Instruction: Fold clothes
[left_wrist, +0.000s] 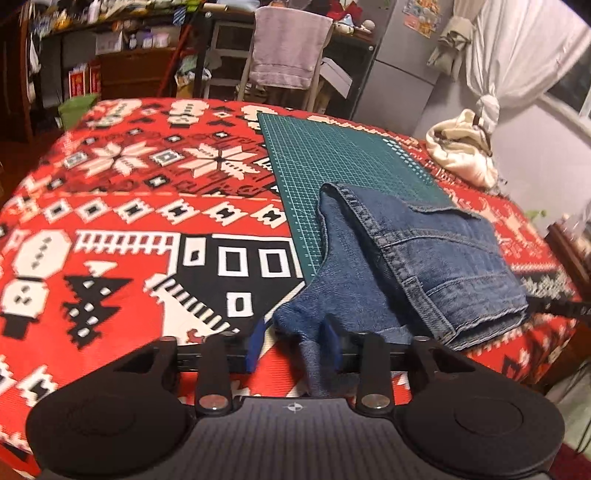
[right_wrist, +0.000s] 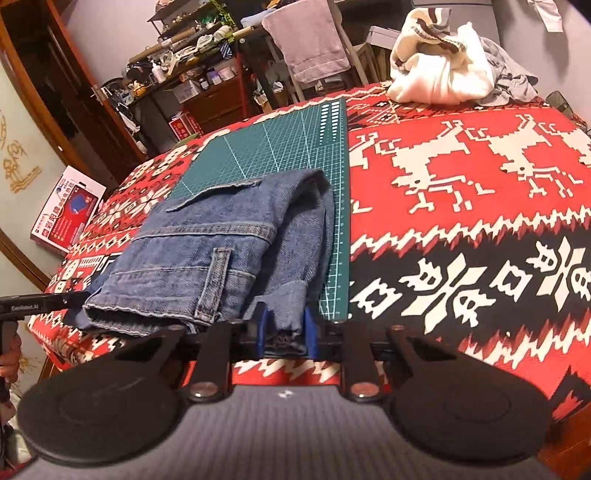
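We are holding the near edge of the folded jeans (left_wrist: 424, 266) with both tools: the left hand-held gripper (left_wrist: 295, 343) is closing on a bunched corner of denim, and the right hand-held gripper (right_wrist: 286, 325) is pinching a hem end between its blue fingers (right_wrist: 308, 325). The jeans are lying partly on the green cutting mat (left_wrist: 332, 155) and partly on the red patterned cloth (left_wrist: 147, 184) covering the desk, close to its near edge.

We are judging the risks as these: each grip is catching only a small tuck, so denim could be slipping out if we lift, and uneven pulling could be dragging the stacked layers askew or shifting the mat.

The left tool's arm (right_wrist: 29, 306), seen from the right wrist, is showing small lettering too blurred to read with confidence; the box (right_wrist: 66, 210) on the floor is bearing print we cannot read.
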